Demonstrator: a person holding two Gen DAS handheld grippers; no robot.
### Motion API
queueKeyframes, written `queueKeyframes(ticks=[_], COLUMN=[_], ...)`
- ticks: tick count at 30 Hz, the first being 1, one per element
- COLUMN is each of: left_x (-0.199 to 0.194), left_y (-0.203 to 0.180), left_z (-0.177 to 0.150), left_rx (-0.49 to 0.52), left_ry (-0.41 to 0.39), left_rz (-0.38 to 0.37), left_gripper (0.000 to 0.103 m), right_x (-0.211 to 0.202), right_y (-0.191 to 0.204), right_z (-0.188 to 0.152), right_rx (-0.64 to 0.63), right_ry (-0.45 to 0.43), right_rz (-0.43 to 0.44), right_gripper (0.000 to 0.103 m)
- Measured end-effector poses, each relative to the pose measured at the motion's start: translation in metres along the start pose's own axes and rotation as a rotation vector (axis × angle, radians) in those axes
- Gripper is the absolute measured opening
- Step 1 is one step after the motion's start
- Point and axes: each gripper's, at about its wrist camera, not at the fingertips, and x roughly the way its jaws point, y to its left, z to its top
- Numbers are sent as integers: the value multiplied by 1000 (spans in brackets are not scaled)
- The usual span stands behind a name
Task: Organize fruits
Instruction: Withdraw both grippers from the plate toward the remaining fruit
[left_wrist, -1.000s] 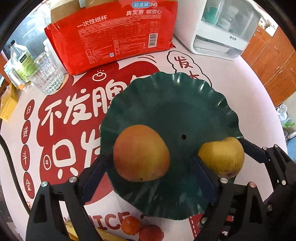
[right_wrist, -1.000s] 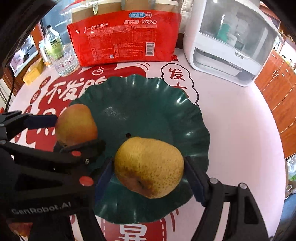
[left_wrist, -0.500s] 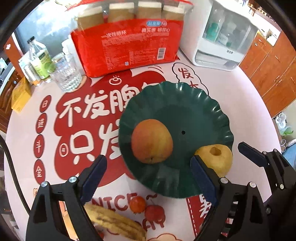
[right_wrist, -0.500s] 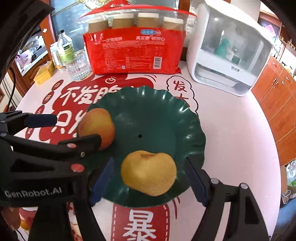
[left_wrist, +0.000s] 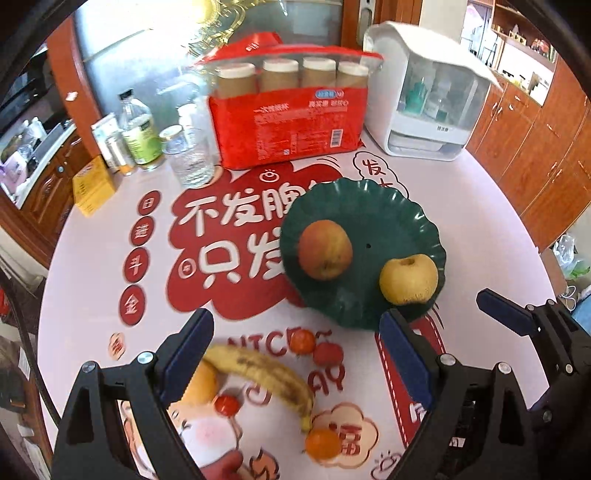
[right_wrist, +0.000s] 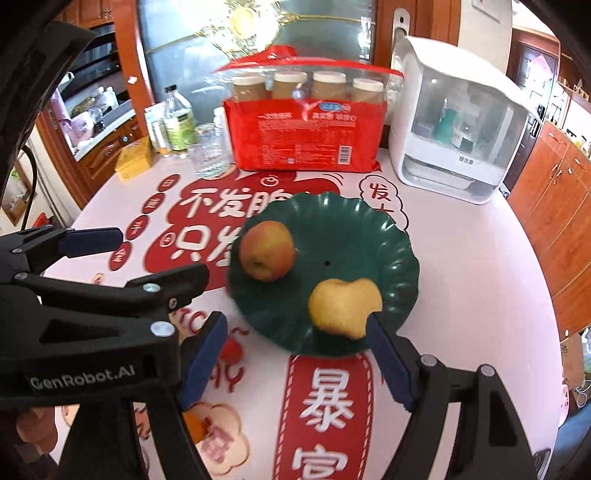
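We hold both tongs wide open, empty, above the table. On the green plate (left_wrist: 373, 218) sit a red apple (left_wrist: 325, 249) and yellow pear (left_wrist: 408, 279), at 12 o'clock from the left gripper (left_wrist: 295, 339), apart from its pads; pear just beyond the right gripper (right_wrist: 295, 339).

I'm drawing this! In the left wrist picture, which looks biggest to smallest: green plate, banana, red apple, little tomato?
1. Green plate
2. Banana, though it lies nearer the camera
3. Red apple
4. Little tomato
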Motion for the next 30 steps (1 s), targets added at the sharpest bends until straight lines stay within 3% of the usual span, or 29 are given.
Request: queueKeyframes(ticks=[17, 30], left_x=[-79, -90], left_y=[53, 114], left_z=[-97, -174], left_rx=[-139, -282], left_ry=[-44, -9], left_rz=[38, 128], left_gripper=[92, 92], right_x=[-75, -70], right_y=[50, 81], right_z=[-51, -89], right_rx=[-77, -166], right_ry=[-46, 19], right_rz=[90, 137], right_gripper=[78, 78])
